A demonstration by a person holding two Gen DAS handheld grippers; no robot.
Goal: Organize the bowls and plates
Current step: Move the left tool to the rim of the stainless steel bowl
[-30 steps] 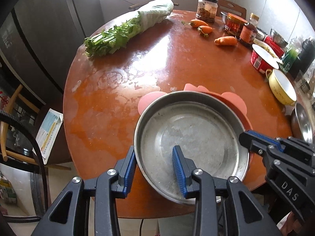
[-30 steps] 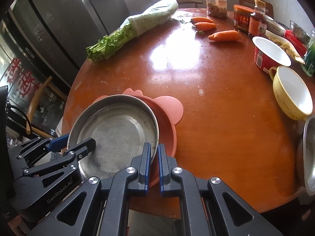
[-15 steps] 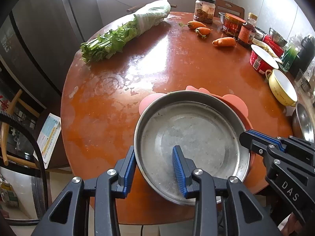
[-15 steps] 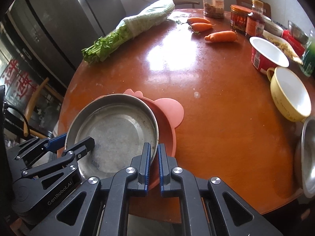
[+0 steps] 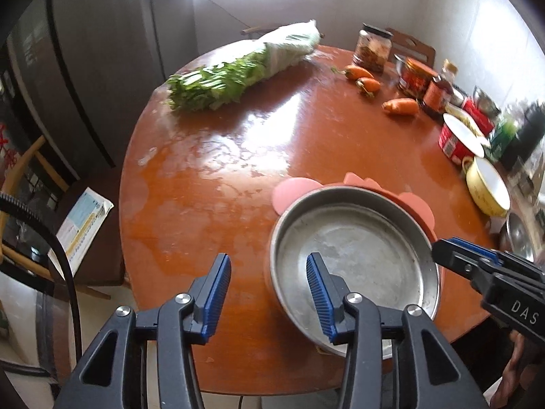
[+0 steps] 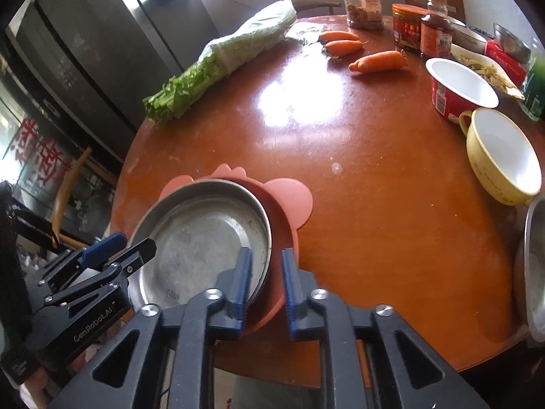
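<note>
A round steel pan (image 5: pixel 354 262) rests inside a pink silicone plate (image 5: pixel 293 191) with ear-shaped tabs, near the front edge of the brown round table (image 5: pixel 238 177). My left gripper (image 5: pixel 269 294) straddles the pan's left rim. Its jaws are opening, one pad inside the pan and one well outside, neither pressing. My right gripper (image 6: pixel 265 284) straddles the right rims of the pan (image 6: pixel 204 235) and the pink plate (image 6: pixel 293 201). Its jaws are also opening, with a gap on both sides. Each gripper shows in the other's view: right gripper (image 5: pixel 446 250), left gripper (image 6: pixel 133 243).
A yellow bowl (image 6: pixel 504 160), a red-sided white bowl (image 6: pixel 460 88) and a steel bowl (image 6: pixel 534 266) line the table's right side. Carrots (image 6: pixel 378 61), jars (image 6: pixel 405 27) and a bundle of greens (image 6: pixel 221 58) lie at the back. A wooden chair (image 5: pixel 20 184) stands left of the table.
The right gripper, shut on the dishes' rim before, has let go with its jaws now apart. The left gripper's jaws have spread wider. The pan and plate stay on the table.
</note>
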